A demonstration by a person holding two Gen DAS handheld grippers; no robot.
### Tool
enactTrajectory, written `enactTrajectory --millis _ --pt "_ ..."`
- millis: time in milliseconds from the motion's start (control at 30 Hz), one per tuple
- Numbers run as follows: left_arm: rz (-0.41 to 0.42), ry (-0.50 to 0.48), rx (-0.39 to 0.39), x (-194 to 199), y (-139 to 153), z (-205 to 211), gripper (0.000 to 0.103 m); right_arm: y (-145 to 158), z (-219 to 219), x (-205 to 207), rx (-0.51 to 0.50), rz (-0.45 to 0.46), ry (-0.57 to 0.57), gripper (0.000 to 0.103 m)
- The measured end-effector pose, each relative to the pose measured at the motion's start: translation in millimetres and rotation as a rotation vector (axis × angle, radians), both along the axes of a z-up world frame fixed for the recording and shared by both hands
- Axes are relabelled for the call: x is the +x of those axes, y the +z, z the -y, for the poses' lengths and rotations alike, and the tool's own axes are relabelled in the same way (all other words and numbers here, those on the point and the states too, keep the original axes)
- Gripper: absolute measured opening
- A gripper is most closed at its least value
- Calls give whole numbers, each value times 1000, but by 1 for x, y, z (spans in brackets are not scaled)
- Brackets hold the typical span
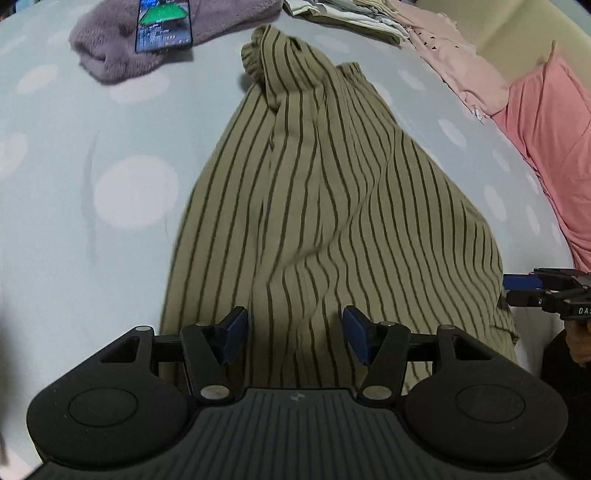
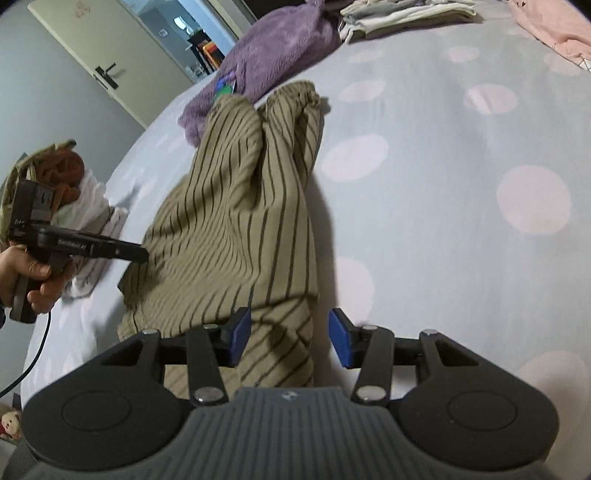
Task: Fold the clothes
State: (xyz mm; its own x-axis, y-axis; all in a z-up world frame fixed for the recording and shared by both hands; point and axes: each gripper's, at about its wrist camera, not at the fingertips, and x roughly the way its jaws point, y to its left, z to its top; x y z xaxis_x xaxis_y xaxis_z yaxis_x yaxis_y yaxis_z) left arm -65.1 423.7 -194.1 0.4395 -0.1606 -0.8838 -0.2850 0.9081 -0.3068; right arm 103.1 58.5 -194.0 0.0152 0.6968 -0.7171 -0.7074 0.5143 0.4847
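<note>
Olive-tan striped trousers (image 1: 332, 206) lie lengthwise on the pale blue dotted bedsheet (image 1: 92, 147), with the gathered waistband at the far end. My left gripper (image 1: 295, 332) hovers over the near end of the cloth, its blue pads (image 1: 236, 332) apart and nothing pinched between them. In the right wrist view the same trousers (image 2: 236, 221) run away from my right gripper (image 2: 290, 338), which is open above the near corner of the fabric. The left gripper (image 2: 110, 251), held by a hand, points at the trousers' left edge. The right gripper's tip (image 1: 532, 291) shows at the right edge.
A purple fleece garment (image 1: 110, 55) with a lit phone (image 1: 164, 26) on it lies at the far left. Folded light clothes (image 1: 351, 18) and pink garments (image 1: 546, 122) line the far and right sides. White cloth (image 2: 92, 218) sits near the bed's left edge; a door (image 2: 92, 48) stands beyond.
</note>
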Motion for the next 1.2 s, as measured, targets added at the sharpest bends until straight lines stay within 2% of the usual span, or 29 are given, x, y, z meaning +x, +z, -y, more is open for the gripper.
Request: enactTrajectory --millis 33,67,100,133,167,267,367,433,500,600,633,700,767,867,900,967,1033,1133,1200 --pt "3 7 -5 -3 -4 1 55 -1 0 -1 -7 0 3 50" --pt "-3 18 -30 -2 -7 0 45 -3 0 -2 -13 1 6 50" --pt "-12 25 -60 -3 -10 -1 12 -4 -2 -3 -19 3 9 50" --pt "-19 32 -71 -4 -11 -4 0 -6 -3 -4 -26 6 12 51" --pt "-26 40 -82 -5 -12 -6 0 -7 -4 -5 -33 8 15 51" --pt "47 95 -131 -17 4 -24 0 -9 -4 -7 -44 13 21 51" --pt "90 161 -104 -32 26 -47 0 -7 -2 -7 -35 12 23 51" --pt "25 198 -28 -35 26 -59 0 -6 -4 -6 -25 10 24 51" --pt "-101 210 111 -31 11 -62 0 -4 -7 -6 -12 14 32 51" --pt "-171 159 108 -23 -10 -58 1 3 -17 3 16 32 45 51" --pt "-168 151 97 -21 -11 -56 4 5 -21 7 25 40 47 51" --pt "-170 179 130 -21 -7 -52 21 14 -30 17 42 72 50 51" --pt "-162 222 220 -25 5 -48 31 24 -44 34 59 109 37 54" --pt "-140 302 351 -33 24 -40 31 31 -70 67 88 148 11 57" --pt "-119 336 363 -36 31 -38 32 31 -81 79 94 161 2 57" --pt "-42 415 309 -49 43 -32 36 30 -103 101 104 190 -3 57" --pt "21 469 238 -59 46 -22 40 30 -130 116 110 253 44 57" --pt "30 528 103 -71 36 -2 40 34 -173 124 98 418 195 62" --pt "17 567 -40 -82 26 12 40 33 -200 126 77 491 334 62"
